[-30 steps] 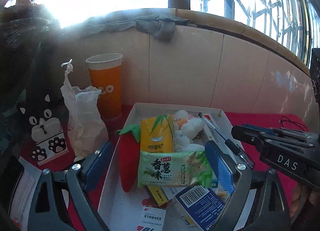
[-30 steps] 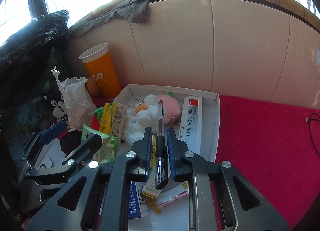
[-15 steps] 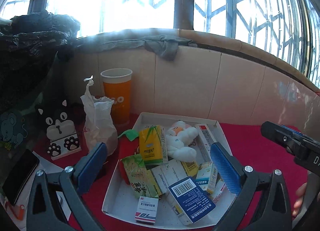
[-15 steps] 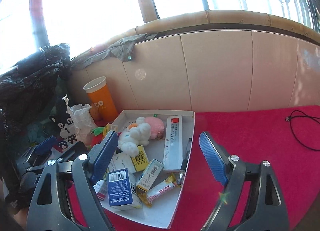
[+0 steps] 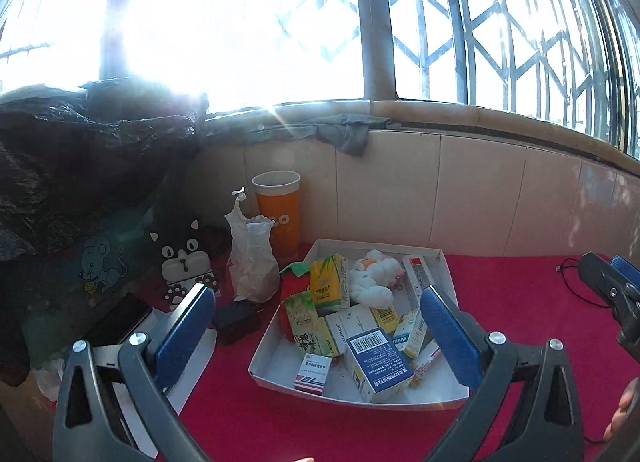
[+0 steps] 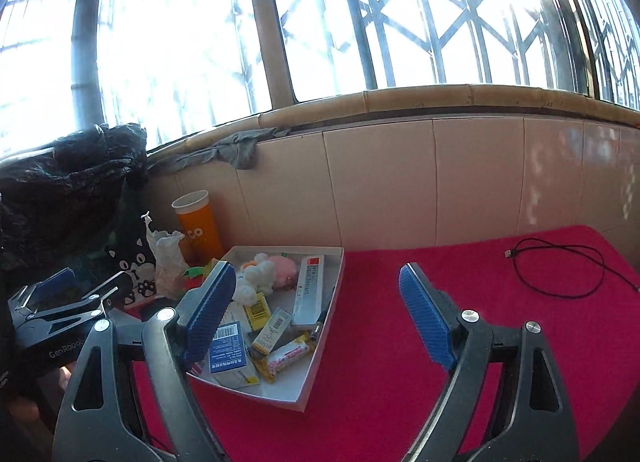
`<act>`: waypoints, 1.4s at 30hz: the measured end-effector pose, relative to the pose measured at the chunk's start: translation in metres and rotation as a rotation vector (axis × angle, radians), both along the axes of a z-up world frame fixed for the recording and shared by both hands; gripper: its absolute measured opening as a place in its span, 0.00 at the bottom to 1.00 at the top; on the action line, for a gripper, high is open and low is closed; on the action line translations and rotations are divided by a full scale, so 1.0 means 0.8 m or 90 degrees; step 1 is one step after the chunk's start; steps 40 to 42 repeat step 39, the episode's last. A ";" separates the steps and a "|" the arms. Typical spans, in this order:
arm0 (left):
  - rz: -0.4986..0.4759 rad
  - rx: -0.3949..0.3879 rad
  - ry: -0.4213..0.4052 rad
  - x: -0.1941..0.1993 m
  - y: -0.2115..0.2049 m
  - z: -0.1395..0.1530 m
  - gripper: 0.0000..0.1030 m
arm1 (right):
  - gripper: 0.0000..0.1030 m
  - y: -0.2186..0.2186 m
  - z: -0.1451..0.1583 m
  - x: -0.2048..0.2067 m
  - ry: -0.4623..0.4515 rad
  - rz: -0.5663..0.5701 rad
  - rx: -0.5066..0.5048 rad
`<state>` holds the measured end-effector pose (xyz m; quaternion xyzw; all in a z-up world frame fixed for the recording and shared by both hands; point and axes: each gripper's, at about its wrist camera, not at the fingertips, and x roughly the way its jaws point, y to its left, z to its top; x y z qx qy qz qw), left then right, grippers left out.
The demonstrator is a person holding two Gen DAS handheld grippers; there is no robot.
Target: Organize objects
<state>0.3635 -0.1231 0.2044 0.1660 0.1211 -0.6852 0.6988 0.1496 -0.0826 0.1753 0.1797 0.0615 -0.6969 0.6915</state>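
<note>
A white tray point(image 5: 352, 396) on the red cloth holds a yellow drink carton point(image 5: 328, 282), a white plush toy point(image 5: 370, 282), a red strawberry plush point(image 5: 290, 294), a green snack packet point(image 5: 308, 326), a blue box point(image 5: 378, 358) and several small cartons. My left gripper point(image 5: 316, 302) is open and empty, held back above the tray's near side. My right gripper point(image 6: 314, 274) is also open and empty, off the tray's point(image 6: 248, 394) right corner. A black pen point(image 6: 322, 316) lies in the tray along its right wall, beside the long sealant box point(image 6: 308, 290).
An orange cup point(image 5: 278, 214), a crumpled paper bag point(image 5: 252, 262) and a cat ornament point(image 5: 184, 262) stand left of the tray by the tiled wall. A phone point(image 5: 120, 318) and a small black box point(image 5: 236, 316) lie nearer. A black cable point(image 6: 560, 270) curls on the cloth at right.
My right gripper opened and let go of the pen, which now lies in the tray. Both grippers drew back and up, so the tray looks smaller and farther.
</note>
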 end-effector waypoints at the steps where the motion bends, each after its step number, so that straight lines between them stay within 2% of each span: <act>1: 0.003 -0.006 -0.004 -0.003 0.008 0.004 1.00 | 0.82 0.009 0.002 -0.003 0.005 -0.019 -0.005; 5: -0.019 0.007 0.010 -0.010 0.026 0.014 1.00 | 0.82 0.036 0.008 -0.021 0.006 -0.094 -0.014; 8: -0.009 0.008 0.021 -0.014 0.037 0.015 1.00 | 0.83 0.052 0.010 -0.035 -0.026 -0.117 -0.012; 11: -0.017 0.025 0.013 -0.020 0.042 0.011 1.00 | 0.83 0.062 0.005 -0.044 -0.050 -0.114 -0.001; 18: -0.030 0.040 -0.007 -0.031 0.060 0.003 1.00 | 0.83 0.097 -0.007 -0.037 -0.028 -0.114 -0.038; 32: -0.043 0.023 -0.002 -0.037 0.091 0.020 1.00 | 0.83 0.134 -0.002 -0.026 -0.018 -0.107 -0.070; 42: -0.053 0.017 -0.004 -0.044 0.096 0.021 1.00 | 0.83 0.139 -0.001 -0.030 -0.019 -0.111 -0.073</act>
